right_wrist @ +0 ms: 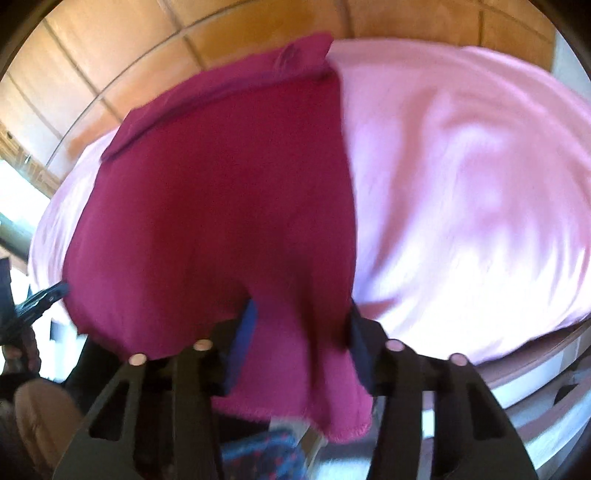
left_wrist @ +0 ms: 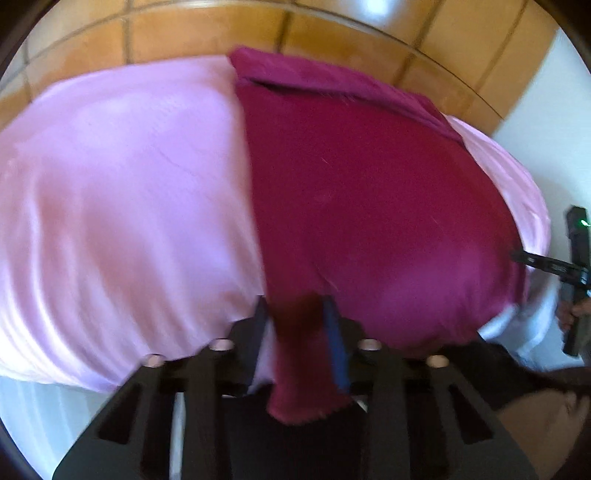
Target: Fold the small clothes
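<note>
A magenta garment lies on a round table covered by a pink cloth, its far end folded over. My left gripper is shut on the garment's near left corner, which hangs down between the fingers. My right gripper is shut on the garment at its near right corner; the hem drapes over the jaws. The right gripper shows at the garment's edge in the left wrist view. The left gripper shows at the left in the right wrist view. The frames are motion-blurred.
The pink cloth covers the table to the right of the garment. An orange tiled floor lies beyond the table. A white wall is at the right. A blue patterned fabric shows below the right gripper.
</note>
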Demonstrator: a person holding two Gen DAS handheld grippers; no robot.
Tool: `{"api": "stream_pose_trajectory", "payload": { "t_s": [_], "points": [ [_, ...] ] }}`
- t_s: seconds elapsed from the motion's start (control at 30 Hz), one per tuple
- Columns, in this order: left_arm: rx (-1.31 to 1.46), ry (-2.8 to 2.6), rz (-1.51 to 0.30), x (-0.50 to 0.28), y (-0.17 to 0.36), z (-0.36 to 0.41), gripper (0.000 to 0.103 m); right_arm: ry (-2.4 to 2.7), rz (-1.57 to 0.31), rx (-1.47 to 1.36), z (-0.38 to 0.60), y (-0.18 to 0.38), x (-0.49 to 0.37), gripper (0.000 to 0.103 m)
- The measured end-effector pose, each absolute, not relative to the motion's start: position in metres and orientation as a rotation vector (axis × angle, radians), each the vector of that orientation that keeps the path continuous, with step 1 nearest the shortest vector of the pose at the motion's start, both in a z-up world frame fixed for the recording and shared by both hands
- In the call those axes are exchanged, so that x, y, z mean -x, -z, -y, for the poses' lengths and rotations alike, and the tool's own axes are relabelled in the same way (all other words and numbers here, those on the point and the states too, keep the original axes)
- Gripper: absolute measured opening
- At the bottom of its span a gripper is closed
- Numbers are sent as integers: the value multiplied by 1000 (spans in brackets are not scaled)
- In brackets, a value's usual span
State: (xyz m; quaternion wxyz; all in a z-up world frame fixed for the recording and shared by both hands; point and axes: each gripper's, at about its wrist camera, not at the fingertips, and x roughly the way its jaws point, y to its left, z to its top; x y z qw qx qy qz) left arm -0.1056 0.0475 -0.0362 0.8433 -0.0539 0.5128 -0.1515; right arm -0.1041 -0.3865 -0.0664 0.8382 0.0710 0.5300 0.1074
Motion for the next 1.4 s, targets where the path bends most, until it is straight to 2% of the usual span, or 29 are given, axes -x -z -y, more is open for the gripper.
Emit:
{"api": "stream_pose_trajectory", "payload": {
  "t_s": [0.07,0.13,0.17,0.4,0.53,0.77,0.83,0.87,0.9,0.93,0.97,1.0,1.03,1.07,1.1,1.27,1.33,1.4],
  "points": [
    [85,345,-1088,109,37,-41,9,-265,-1175,-128,379,73,109,27],
    [94,381,-1078,108,32,-41,5,-299,-1209,-111,373,75,111,14],
    [109,397,-1072,107,28,-42,5,-319,-1205,-111,372,71,111,12],
    [410,514,-933,74,-20,-76,5,-494,-996,-378,370,12,90,10],
    [501,490,-899,29,-22,-83,5,-458,-942,-472,375,12,60,10],
    [577,384,-962,-42,-3,-86,5,-342,-945,-536,392,26,9,11],
    [595,352,-955,-54,-3,-92,5,-323,-940,-550,397,25,-1,17],
    [611,334,-954,-59,-3,-94,5,-317,-936,-564,398,25,1,31],
    [627,328,-954,-65,-4,-98,5,-327,-928,-591,398,24,0,40],
    [640,312,-946,-69,-5,-102,8,-326,-912,-600,400,22,1,54],
    [646,294,-937,-70,-6,-105,14,-323,-897,-603,414,18,5,59],
    [654,272,-929,-72,-6,-109,29,-326,-885,-611,416,16,6,61],
    [677,246,-912,-71,-6,-117,44,-332,-880,-627,420,12,9,67],
    [706,228,-894,-69,-6,-125,49,-330,-876,-631,422,11,10,73],
    [730,216,-882,-65,-5,-132,53,-323,-870,-631,425,10,10,75],
    [679,226,-899,-39,10,-145,54,-259,-866,-575,443,11,16,80],
    [646,282,-916,-23,17,-142,61,-235,-882,-522,444,15,23,80],
    [606,321,-931,-11,22,-132,61,-221,-912,-472,441,24,28,75]
  ]
}}
